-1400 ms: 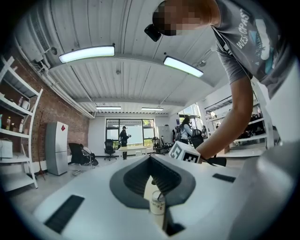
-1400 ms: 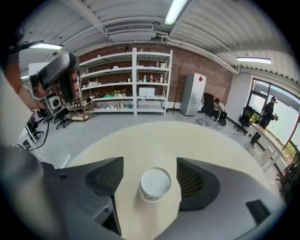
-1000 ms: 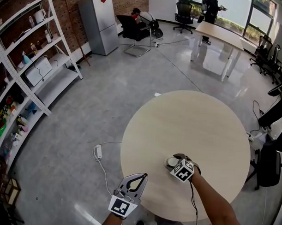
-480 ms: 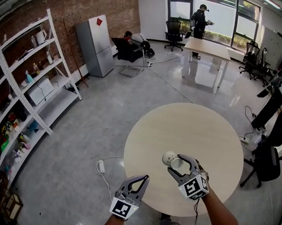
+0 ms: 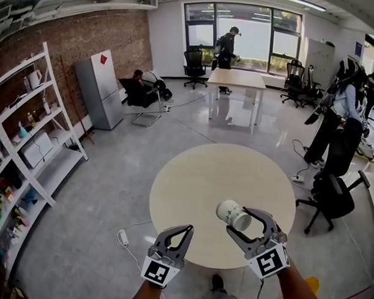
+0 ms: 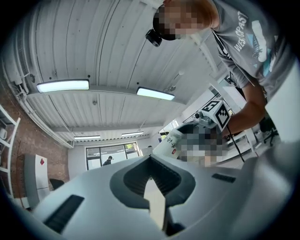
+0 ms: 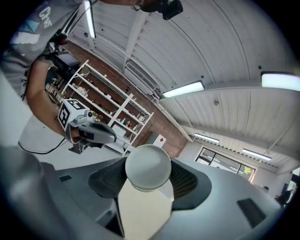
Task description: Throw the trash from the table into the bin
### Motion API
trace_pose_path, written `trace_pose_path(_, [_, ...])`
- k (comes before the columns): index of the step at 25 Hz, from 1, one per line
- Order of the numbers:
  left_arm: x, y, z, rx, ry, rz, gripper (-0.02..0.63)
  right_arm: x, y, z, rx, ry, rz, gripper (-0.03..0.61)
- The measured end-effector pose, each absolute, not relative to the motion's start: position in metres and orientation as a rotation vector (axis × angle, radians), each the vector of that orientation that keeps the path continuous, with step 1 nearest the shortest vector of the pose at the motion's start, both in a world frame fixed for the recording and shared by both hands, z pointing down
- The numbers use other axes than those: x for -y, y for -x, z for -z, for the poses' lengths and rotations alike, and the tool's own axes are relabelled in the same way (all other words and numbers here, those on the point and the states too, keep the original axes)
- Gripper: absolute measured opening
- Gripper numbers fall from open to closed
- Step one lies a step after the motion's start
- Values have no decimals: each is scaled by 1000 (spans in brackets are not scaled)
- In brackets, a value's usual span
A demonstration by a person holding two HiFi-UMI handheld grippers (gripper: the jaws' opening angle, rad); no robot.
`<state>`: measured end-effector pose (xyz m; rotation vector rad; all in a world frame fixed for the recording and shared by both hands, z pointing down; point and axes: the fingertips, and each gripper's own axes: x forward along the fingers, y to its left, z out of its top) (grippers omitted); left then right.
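Observation:
A white paper cup (image 5: 234,213) lies on its side between the jaws of my right gripper (image 5: 239,219), which is shut on it in the air above the near edge of the round pale table (image 5: 223,171). In the right gripper view the cup's round bottom (image 7: 147,166) fills the gap between the jaws. From the left gripper view the printed side of the cup (image 6: 174,143) shows at the right. My left gripper (image 5: 188,229) hangs left of the table's near edge, its tips together and holding nothing. No bin is in view.
A metal shelf rack (image 5: 28,146) stands at the left and a grey fridge (image 5: 106,88) behind it. A black office chair (image 5: 332,194) and a standing person (image 5: 344,114) are at the table's right. A power strip (image 5: 121,237) lies on the floor by the table.
My right gripper has lifted the cup off the table and risen toward the camera. The left gripper has risen too. The head view has tilted up, showing more of the room.

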<state>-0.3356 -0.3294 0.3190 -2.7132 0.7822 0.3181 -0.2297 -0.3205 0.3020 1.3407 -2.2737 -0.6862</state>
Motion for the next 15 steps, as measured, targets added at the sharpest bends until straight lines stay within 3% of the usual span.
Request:
trace_pose_path(6, [278, 284, -310, -538, 2691, -240, 41, 236, 180, -280, 2122, -1465, 719, 281])
trace_pose_path(15, [204, 136, -318, -211, 2816, -303, 42, 119, 21, -299, 1881, -1802, 560, 281])
